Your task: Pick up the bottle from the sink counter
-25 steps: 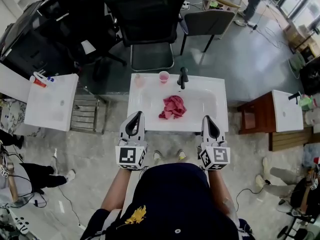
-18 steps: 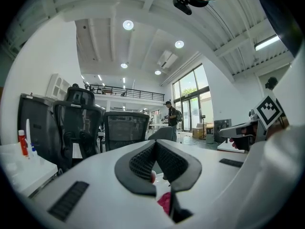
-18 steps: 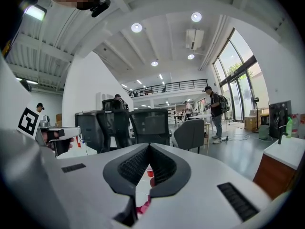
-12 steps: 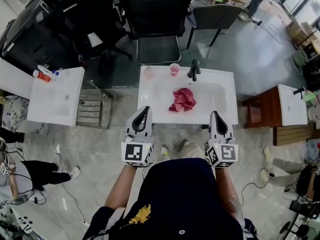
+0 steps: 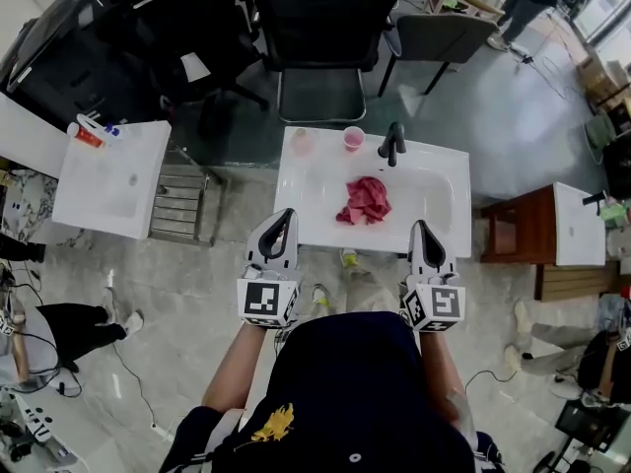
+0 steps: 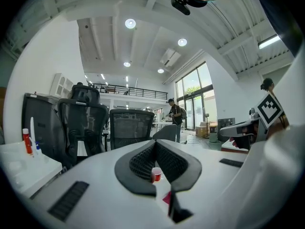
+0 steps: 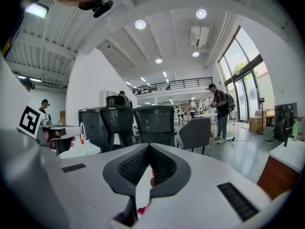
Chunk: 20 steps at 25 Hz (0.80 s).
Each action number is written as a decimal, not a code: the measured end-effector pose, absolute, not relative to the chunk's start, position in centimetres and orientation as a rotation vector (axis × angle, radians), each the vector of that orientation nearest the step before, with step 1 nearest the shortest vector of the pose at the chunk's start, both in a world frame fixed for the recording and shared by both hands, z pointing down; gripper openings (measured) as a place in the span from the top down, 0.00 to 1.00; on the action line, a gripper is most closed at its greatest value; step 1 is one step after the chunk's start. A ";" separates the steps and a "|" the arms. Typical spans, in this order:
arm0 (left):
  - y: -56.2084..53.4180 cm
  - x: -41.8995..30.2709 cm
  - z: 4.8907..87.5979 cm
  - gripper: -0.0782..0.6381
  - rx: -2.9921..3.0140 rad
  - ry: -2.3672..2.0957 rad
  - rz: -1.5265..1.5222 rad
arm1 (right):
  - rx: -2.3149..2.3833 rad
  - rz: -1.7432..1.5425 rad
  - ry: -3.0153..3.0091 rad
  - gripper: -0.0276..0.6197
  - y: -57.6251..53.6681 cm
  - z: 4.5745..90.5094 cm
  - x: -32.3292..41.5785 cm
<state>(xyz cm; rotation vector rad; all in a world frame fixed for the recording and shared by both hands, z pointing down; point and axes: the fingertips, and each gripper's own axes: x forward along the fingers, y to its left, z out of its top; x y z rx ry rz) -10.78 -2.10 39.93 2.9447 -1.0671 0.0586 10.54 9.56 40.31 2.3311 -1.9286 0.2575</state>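
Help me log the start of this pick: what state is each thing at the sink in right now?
Left hand-held gripper: shut, empty.
Right hand-held gripper: shut, empty.
Bottle: upright on the back edge of the sink counter, untouched.
Pink cup: upright, beside the bottle.
Red cloth: crumpled in the basin.
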 end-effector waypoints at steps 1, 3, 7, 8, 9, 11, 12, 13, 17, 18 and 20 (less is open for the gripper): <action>-2.6 -10.8 40.0 0.87 2.940 -1.084 0.064 | 2.323 0.255 -1.940 0.92 8.9 40.3 10.7; -3.7 -10.6 40.1 0.87 2.926 -1.122 0.074 | 2.306 0.253 -1.964 0.92 7.5 40.4 11.2; -5.8 -9.3 40.1 0.87 2.915 -1.177 0.106 | 2.268 0.254 -2.020 0.92 4.5 40.4 12.8; -6.2 -9.0 40.0 0.87 2.914 -1.185 0.113 | 2.257 0.253 -2.035 0.92 3.7 40.3 13.0; -6.5 -8.9 40.0 0.87 2.910 -1.196 0.119 | 2.246 0.250 -2.051 0.92 2.9 40.3 13.3; -7.5 -8.6 40.2 0.87 2.897 -1.225 0.139 | 2.225 0.254 -2.080 0.92 1.2 40.5 13.7; -8.0 -8.5 40.4 0.87 2.886 -1.237 0.150 | 2.215 0.265 -2.093 0.92 0.4 40.7 13.8; -8.4 -8.4 40.5 0.87 2.876 -1.245 0.158 | 2.203 0.275 -2.105 0.92 -0.2 40.9 13.9; -10.0 -8.0 40.9 0.87 2.856 -1.283 0.163 | 2.150 0.299 -2.138 0.92 -2.5 41.9 14.0; -10.4 -7.9 41.1 0.87 2.849 -1.294 0.162 | 2.135 0.303 -2.146 0.92 -3.1 42.2 14.0; -11.1 -7.9 41.5 0.87 2.835 -1.311 0.166 | 2.104 0.311 -2.159 0.92 -4.2 42.8 14.0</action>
